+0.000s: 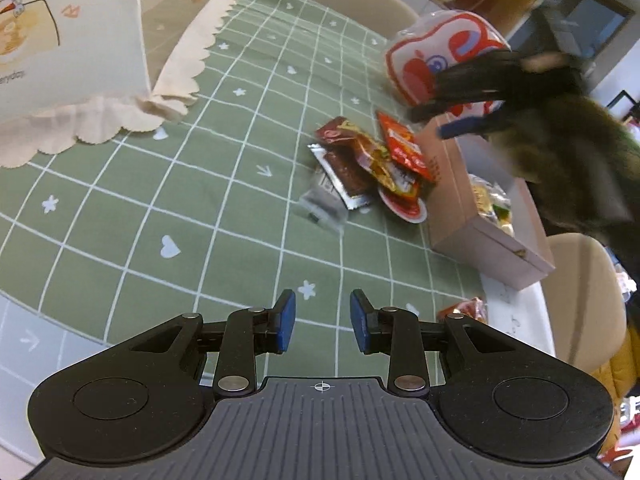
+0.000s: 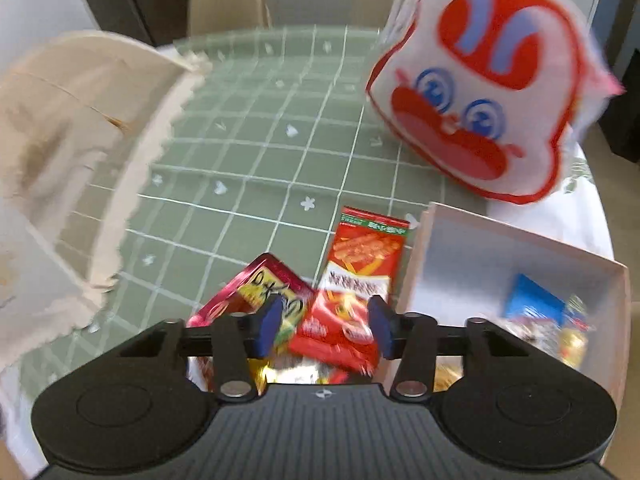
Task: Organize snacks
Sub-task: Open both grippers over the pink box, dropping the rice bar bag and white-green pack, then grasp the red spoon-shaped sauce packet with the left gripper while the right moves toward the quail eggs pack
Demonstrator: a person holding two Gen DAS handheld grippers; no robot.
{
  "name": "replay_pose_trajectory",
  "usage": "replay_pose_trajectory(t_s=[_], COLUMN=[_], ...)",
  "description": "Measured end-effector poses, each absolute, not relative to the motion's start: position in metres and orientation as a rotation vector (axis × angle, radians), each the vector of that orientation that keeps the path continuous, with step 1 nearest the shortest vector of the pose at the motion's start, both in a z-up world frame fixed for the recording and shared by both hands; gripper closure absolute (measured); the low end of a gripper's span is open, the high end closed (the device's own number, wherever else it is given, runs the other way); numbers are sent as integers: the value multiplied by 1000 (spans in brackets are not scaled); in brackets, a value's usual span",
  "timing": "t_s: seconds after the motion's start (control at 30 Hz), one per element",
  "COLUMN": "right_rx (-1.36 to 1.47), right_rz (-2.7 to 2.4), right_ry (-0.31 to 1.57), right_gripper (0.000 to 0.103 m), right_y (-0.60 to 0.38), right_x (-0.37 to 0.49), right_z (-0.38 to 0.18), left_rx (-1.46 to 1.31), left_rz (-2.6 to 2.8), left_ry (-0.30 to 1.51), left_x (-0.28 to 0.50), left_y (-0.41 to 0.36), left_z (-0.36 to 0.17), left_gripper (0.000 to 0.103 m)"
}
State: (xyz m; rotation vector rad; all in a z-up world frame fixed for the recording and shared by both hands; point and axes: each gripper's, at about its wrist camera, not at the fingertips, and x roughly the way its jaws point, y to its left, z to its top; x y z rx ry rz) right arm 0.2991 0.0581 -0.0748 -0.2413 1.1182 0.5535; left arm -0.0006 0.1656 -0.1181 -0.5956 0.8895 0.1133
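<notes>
Green gridded tablecloth [image 1: 224, 184], spread wide under everything. At its far left, a big cream paper bag [image 1: 68, 32] on a scalloped cream cloth [image 1: 120, 120]. At the right edge, an open pale-pink box [image 2: 520, 240], already holding a blue packet [image 2: 534, 304] and some yellow-wrapped sweets, hard to make out. Behind the box, upright, a white-and-red cartoon-face bag [image 2: 476, 92], blurred.

Just beside the box's left wall, a loose heap of snacks: red packet with white lettering [image 2: 360, 280] on top, a maroon-and-yellow packet [image 2: 260, 292] to its left, and in the left wrist view a brown foil-edged bar [image 1: 344, 172], a small clear wrapper [image 1: 320, 204] and a round red-rimmed lid or tub [image 1: 404, 204], partly buried. Near the table's front edge, one more orange wrapper [image 1: 464, 310], alone.

Right gripper [image 2: 322, 326]: jaws wide apart, holding nothing, poised low over the heap with the red packet between the blue pads. Left gripper [image 1: 323, 320]: jaws also parted, empty, hanging above bare cloth well apart from the heap.

Judged step: mid-sort, box partly filled, reaching for the next packet. Next move likely calls for dropping onto the red packet, closing on its edge rather than its flat face, lifting clear of the packets beneath, then crossing the box wall to release inside.
</notes>
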Motion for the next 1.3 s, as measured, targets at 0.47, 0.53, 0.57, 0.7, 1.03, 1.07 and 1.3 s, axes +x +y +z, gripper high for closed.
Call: replay_pose_trajectory(t_s=[0.47,0.53,0.57,0.7,1.03,1.07,1.3], right_rx=[-438,-414,-383,-283,-67,-17,273], right_rz=[573,616,641,699,627,584,458], right_ry=[1137,1146,1170,1210,1094,1087,1151], right_gripper=[100,100,100,100,58,58,67], right_y=[85,78,72,49,-9,-12,-26], right_x=[273,255,248,220,182,183,203], right_z=[-112,-109,-110,-111,-109,-111,-133], left_rx=[-633,-633,-632,-619,-624,-623,-644], left_rz=[107,99,93,54,3,3,39], left_ry=[897,899,898,893,902,905,908], left_x=[-5,-2,0,12,31,30,15], left_y=[193,193,192,185,166,165,174], left_z=[-131,-131,-131,-127,-128,-128,-131], left_gripper=[69,69,69,69,69,69,69])
